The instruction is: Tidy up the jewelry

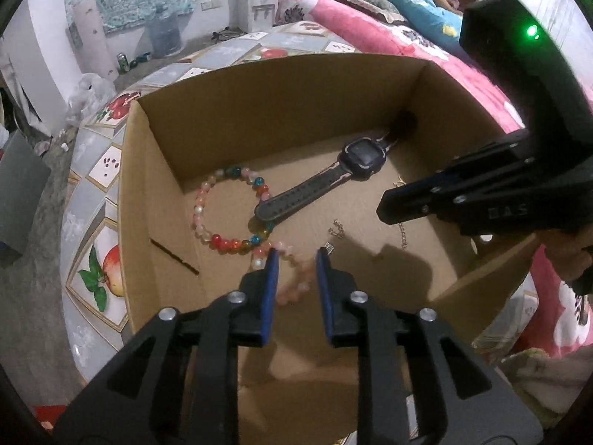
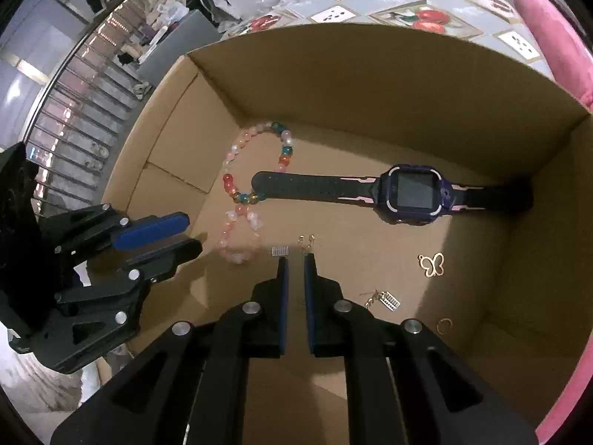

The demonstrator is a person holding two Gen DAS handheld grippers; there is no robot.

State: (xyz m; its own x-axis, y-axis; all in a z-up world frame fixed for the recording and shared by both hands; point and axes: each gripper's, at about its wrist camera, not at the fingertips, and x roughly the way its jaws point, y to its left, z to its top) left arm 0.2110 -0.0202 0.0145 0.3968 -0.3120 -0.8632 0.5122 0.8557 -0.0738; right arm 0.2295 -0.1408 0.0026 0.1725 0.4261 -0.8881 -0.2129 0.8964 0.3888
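While both grippers hang over a cardboard box (image 1: pixel 229 118), left gripper (image 1: pixel 296 259) jaws sit apart w/ nothing between; right gripper (image 2: pixel 295 259) jaws nearly together, empty, above bead bracelet (image 2: pixel 255 155) & watch (image 2: pixel 411 194).

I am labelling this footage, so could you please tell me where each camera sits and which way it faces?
Left wrist: on the left gripper, facing steeply down into the cardboard box; its own fingers, the right gripper and a hand show.
Right wrist: on the right gripper, facing down into the box; its fingers and the left gripper show.
Shared: watch, beaded bracelet, box.
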